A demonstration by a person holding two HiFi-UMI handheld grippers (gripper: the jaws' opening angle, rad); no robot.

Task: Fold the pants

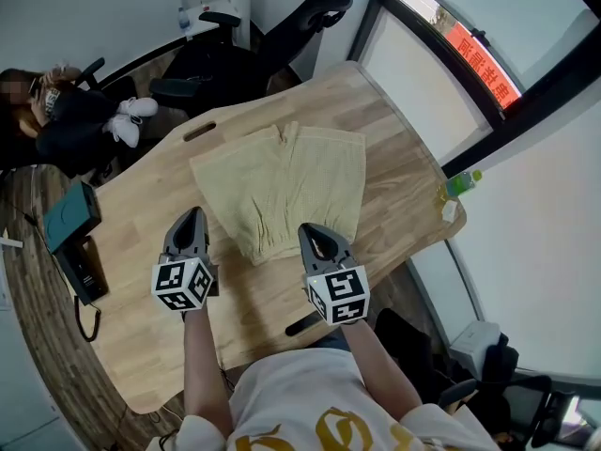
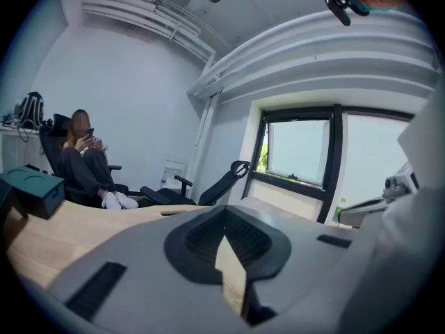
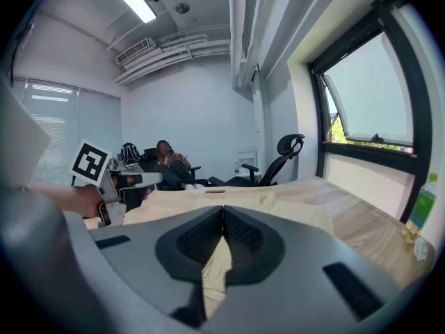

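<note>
I held the left gripper (image 1: pixel 192 222) and right gripper (image 1: pixel 313 236) clenched empty at the flat pants' (image 1: pixel 286 191) 8 and 5 o'clock. Folding looked unstarted, so next I'd open both onto the near edge.

— How do the grippers stand?
— The left hand-held gripper (image 1: pixel 193 216) and the right hand-held gripper (image 1: pixel 309 230) sit side by side above the table's (image 1: pixel 258 319) near edge. Both have their jaws closed together and point away, slightly downward.
— And the arms?
— The left forearm (image 1: pixel 201 365) and right forearm (image 1: pixel 383 369) reach forward, roughly parallel.
</note>
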